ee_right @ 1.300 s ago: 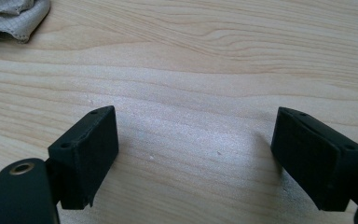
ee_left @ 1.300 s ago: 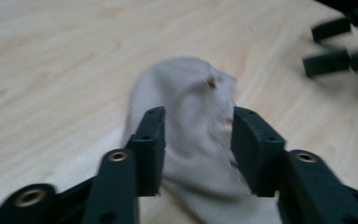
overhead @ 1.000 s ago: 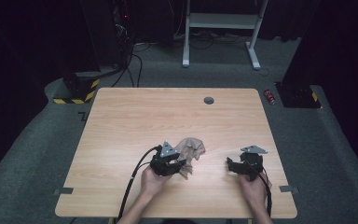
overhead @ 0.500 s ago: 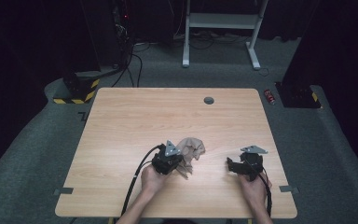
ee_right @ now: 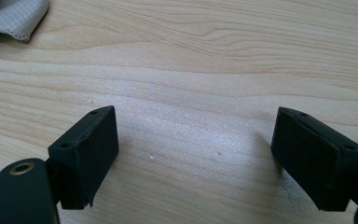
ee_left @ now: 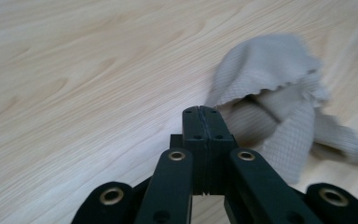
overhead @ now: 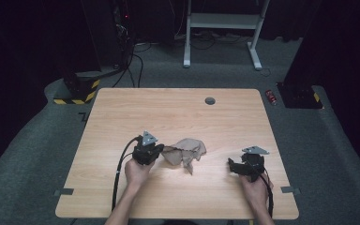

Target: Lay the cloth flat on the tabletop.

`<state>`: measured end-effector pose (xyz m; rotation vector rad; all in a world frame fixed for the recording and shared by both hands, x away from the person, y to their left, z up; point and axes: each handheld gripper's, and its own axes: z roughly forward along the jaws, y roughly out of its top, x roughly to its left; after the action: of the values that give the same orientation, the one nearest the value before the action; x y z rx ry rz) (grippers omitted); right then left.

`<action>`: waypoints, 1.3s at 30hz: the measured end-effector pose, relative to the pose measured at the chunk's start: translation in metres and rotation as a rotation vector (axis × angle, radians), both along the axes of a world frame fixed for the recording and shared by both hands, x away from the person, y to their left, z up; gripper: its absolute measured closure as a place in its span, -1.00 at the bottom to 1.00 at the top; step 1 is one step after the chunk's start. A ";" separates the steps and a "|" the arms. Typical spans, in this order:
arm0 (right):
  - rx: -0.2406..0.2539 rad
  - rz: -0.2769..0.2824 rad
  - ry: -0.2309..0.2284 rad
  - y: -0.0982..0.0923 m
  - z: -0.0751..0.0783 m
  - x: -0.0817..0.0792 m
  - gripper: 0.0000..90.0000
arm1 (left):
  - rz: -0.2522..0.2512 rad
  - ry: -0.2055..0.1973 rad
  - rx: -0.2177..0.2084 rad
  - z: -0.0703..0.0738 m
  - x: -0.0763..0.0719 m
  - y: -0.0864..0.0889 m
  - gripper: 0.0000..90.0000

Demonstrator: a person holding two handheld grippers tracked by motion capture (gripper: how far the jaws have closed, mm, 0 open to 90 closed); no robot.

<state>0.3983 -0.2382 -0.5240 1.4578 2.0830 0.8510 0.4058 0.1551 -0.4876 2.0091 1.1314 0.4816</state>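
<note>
A crumpled beige cloth (overhead: 187, 150) lies on the wooden table (overhead: 168, 108), near the front and a little left of centre. My left gripper (overhead: 161, 151) touches the cloth's left corner. In the left gripper view its jaws (ee_left: 200, 112) are pressed together and the cloth (ee_left: 270, 93) rises like a tent from their tips, so the corner looks pinched between them. To the right of the cloth my right gripper (overhead: 229, 165) rests apart from it. Its jaws (ee_right: 196, 135) stand wide open over bare wood, with a cloth edge (ee_right: 9, 16) far off at the upper left.
A dark round grommet (overhead: 210, 101) sits in the table near its far edge. On the floor lie a small red object (overhead: 272, 97) off the far right corner and a yellow-black striped base (overhead: 75, 93) at the far left. White desk legs (overhead: 187, 42) stand behind.
My left gripper has moved to the left, and the cloth's left corner has been drawn out leftward with it. The right gripper has stayed where it was.
</note>
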 end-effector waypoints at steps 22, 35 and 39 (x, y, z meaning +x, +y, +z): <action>0.006 0.196 0.006 0.033 0.018 -0.011 -0.11 | 0.035 -0.002 0.045 -0.023 -0.017 -0.004 0.04; -0.016 0.688 0.009 0.141 0.025 -0.029 0.10 | 0.062 -0.006 0.042 -0.039 -0.018 -0.004 -0.07; -0.037 0.703 0.065 0.150 0.016 -0.022 0.57 | 0.068 -0.008 0.046 -0.039 -0.018 -0.004 -0.10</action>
<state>0.3767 -0.0877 -0.5083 0.7183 2.6853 1.0021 0.3879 0.1509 -0.5264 2.0117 1.1966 0.5538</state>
